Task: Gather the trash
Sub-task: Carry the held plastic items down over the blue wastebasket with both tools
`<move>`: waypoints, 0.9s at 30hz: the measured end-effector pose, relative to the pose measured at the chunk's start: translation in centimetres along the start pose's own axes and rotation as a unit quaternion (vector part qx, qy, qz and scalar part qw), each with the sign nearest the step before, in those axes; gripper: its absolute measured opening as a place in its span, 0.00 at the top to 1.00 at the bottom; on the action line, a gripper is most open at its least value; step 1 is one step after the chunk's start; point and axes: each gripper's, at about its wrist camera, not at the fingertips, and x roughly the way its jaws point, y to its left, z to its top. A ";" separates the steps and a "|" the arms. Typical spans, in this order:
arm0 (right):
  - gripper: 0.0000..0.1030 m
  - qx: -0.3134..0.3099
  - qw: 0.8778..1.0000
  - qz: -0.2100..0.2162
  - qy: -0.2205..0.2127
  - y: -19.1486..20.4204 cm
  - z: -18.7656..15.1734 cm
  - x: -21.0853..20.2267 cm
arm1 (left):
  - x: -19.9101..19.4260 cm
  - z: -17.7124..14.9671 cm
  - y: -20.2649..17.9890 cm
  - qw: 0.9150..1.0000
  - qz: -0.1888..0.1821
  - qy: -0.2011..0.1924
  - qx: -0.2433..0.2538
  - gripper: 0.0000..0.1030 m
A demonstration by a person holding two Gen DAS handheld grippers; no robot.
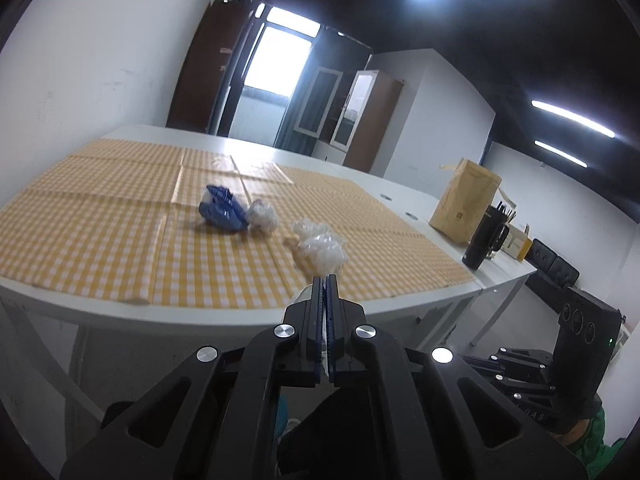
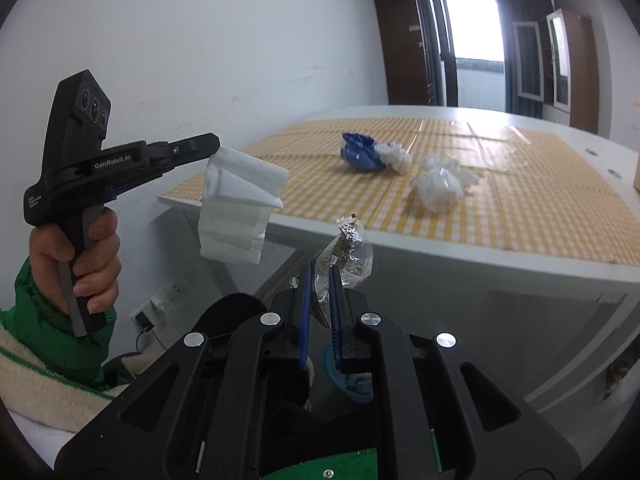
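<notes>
White surface, rounded at the near edge, covered mostly by an orange-and-white checked cloth. On the cloth: a crumpled blue wrapper touching a white wad; just beside these, two clear crumpled plastic wads. Off the cloth, on bare white at the right end: a brown paper bag, upright, and a black mug just beside it.

Soft white paper napkin, matt; crinkly glossy foil wrapper; shiny blue plastic wrapper; clear crumpled plastic film on checked cloth, smooth white worktop.
</notes>
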 end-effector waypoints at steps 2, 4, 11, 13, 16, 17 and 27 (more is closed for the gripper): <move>0.92 0.000 1.000 -0.001 0.011 0.1 -0.9 0.5 | 0.5 -1.0 0.4 1.000 0.003 0.013 -0.004 0.99; 0.92 0.003 1.000 0.002 0.023 0.1 -1.7 1.3 | 1.0 -2.0 0.8 1.000 0.005 0.023 -0.005 0.99; 0.92 0.016 0.998 -0.004 0.064 -0.4 -3.6 4.1 | 4.2 -4.9 2.3 0.997 0.014 0.068 -0.016 0.99; 0.92 0.020 0.997 -0.001 0.073 -0.6 -4.0 5.1 | 4.9 -5.5 2.6 0.997 0.016 0.074 -0.017 0.99; 0.92 0.028 0.996 -0.003 0.090 -1.0 -4.8 6.9 | 6.0 -6.5 3.3 0.996 0.020 0.081 -0.021 0.99; 0.92 0.031 0.995 -0.006 0.098 -1.3 -5.3 7.7 | 6.4 -7.0 3.5 0.996 0.020 0.084 -0.022 0.99; 0.92 0.046 0.985 -0.023 0.162 -2.6 -7.8 14.9 | 11.1 -10.5 6.6 0.991 0.036 0.121 -0.040 0.99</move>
